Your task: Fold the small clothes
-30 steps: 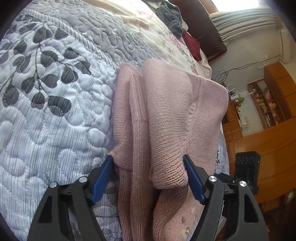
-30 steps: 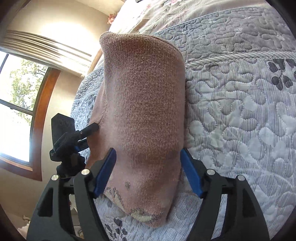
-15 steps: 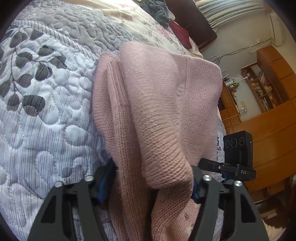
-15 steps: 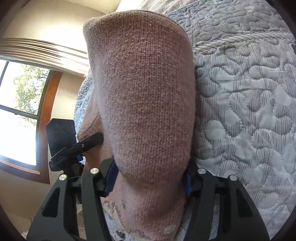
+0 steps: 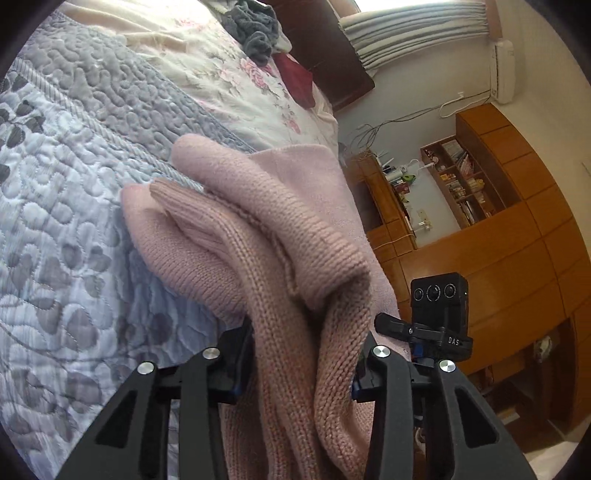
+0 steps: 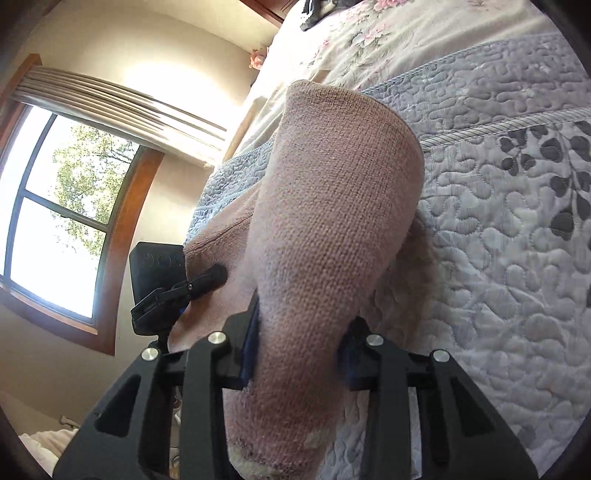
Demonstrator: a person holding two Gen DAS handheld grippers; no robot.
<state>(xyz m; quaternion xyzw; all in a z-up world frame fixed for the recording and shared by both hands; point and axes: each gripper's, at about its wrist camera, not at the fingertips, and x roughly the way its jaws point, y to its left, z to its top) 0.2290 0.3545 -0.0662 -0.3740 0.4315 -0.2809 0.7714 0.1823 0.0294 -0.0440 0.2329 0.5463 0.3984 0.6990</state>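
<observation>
A pink knitted sweater [image 5: 280, 236] hangs bunched above a bed, gripped at two places by handheld grippers. In the left wrist view, the left gripper [image 5: 301, 365] has its jaws closed on thick folds of the knit, which spill down between the black fingers and rise ahead in several rolled layers. In the right wrist view, the right gripper [image 6: 299, 354] has its jaws pressed against either side of a broad, rounded fold of the same sweater [image 6: 332, 221], whose lower edge shows a pale patterned trim near the bottom of the frame.

Each gripper appears in the other's camera: the right one as a black camera block [image 5: 439, 299] just right of the knit, the left one as a dark block [image 6: 157, 266] touching the sweater's left edge.

Beneath the garment lies a grey-blue quilted bedspread [image 5: 66, 206] stitched with pebble shapes and dark leaf prints. Farther up the bed, a cream floral sheet [image 5: 229, 74] carries a crumpled grey garment [image 5: 258, 29] and a dark red cloth [image 5: 295, 74].

Wooden cabinets with open bookshelves [image 5: 465, 184] line the wall beyond the bed, while a wood-framed window [image 6: 62, 206] with raised blinds shows green trees outside.
</observation>
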